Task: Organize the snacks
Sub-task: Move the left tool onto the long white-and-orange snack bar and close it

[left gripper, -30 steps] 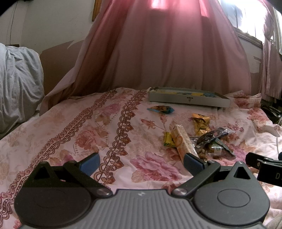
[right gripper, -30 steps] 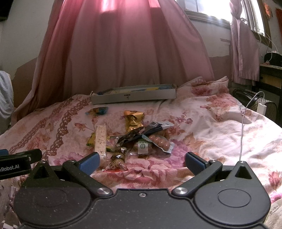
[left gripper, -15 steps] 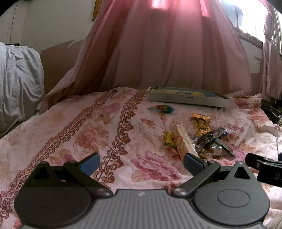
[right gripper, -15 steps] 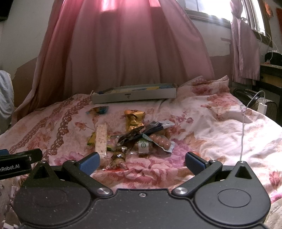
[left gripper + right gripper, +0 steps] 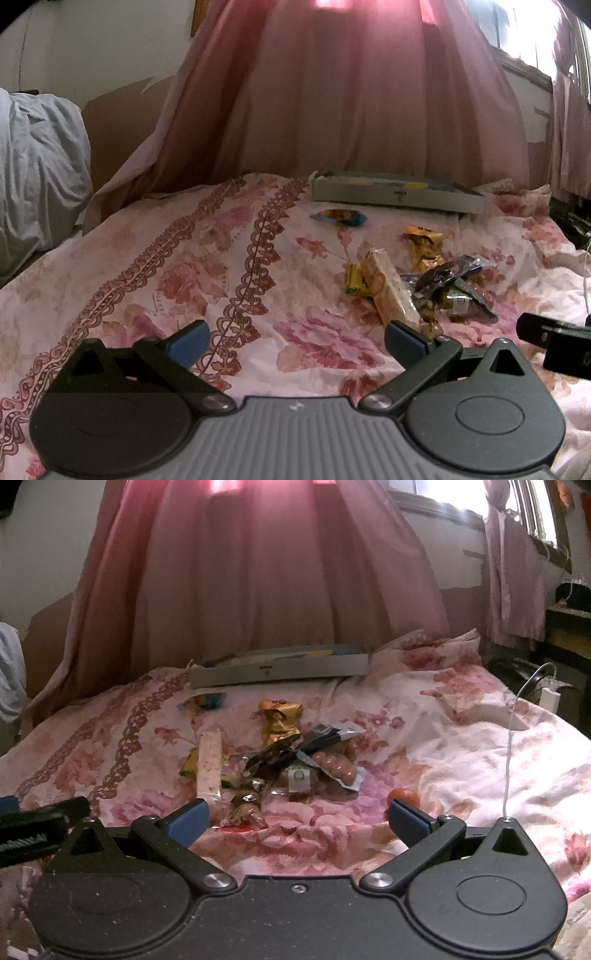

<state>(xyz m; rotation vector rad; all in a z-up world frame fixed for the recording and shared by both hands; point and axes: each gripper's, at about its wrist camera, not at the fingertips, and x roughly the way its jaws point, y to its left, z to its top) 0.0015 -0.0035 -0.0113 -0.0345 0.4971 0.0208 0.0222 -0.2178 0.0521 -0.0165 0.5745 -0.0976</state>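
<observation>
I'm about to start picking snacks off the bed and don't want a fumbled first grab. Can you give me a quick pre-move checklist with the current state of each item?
1. Right gripper open and empty: ok.
2. Left gripper open and empty: ok.
3. Snack pile ahead of the right gripper: ok.
4. Long nougat bar lies free at the pile's left edge: ok.
5. Flat box open with room inside: cannot tell, only its side wall and a little of its contents show.
6. White cable clear of the path: ok, it hangs to the right of the pile.
</observation>
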